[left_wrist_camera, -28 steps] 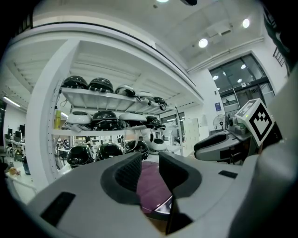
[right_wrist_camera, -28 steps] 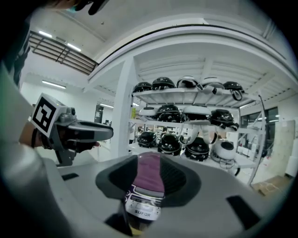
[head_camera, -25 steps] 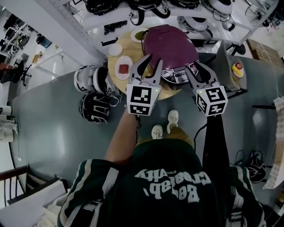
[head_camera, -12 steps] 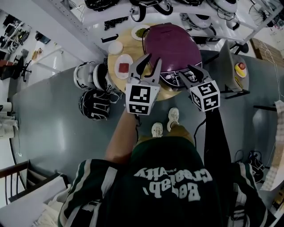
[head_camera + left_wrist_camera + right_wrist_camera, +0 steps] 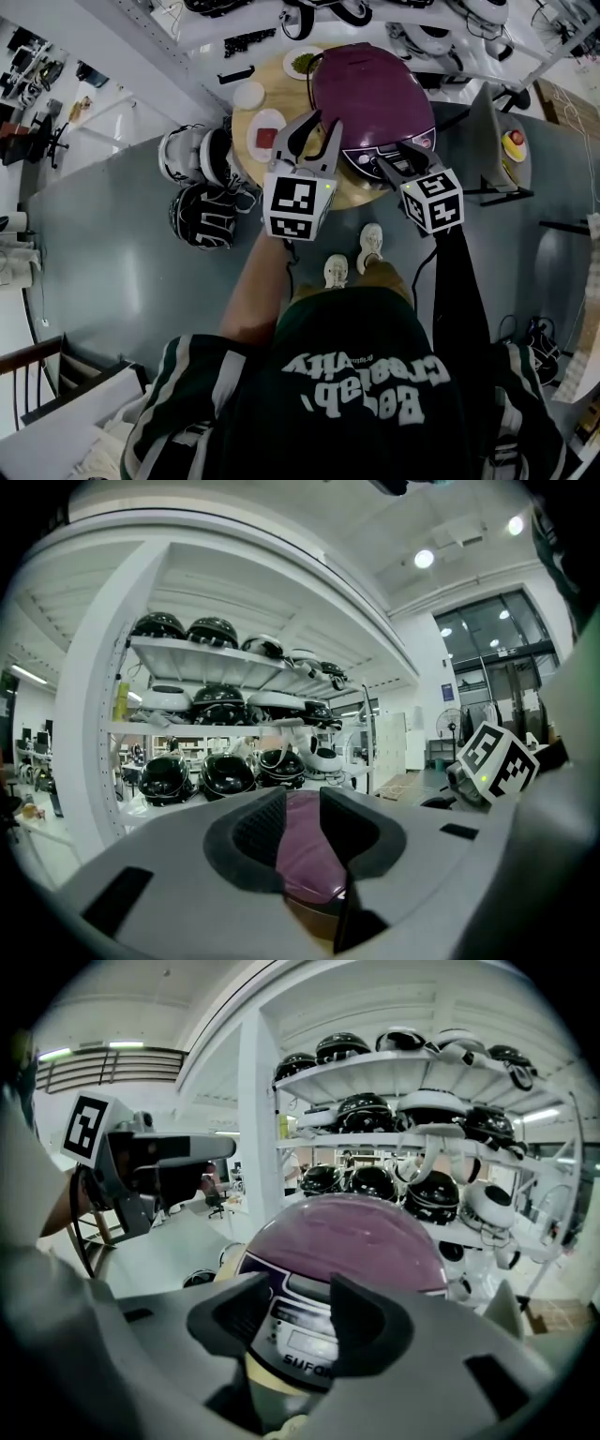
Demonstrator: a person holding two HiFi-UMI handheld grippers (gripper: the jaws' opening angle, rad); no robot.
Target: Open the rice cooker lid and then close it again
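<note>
Plainly the right gripper (image 5: 397, 157), jaws opening with nothing gripped, faces the closed rice cooker (image 5: 370, 98) front-on, just ahead; the left gripper (image 5: 323, 127) hangs half-open, empty, off its side.

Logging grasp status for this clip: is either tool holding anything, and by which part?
Nothing is held. The left tool has empty jaws standing apart; the right tool is opening its jaws, empty too, facing the rice cooker.

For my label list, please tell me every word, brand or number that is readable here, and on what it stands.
"SUFO", rest hidden: front of the rice cooker.
Print on the person's shirt: upside down, blurred, not readable.
Small marks on its control panel: too small to read.
</note>
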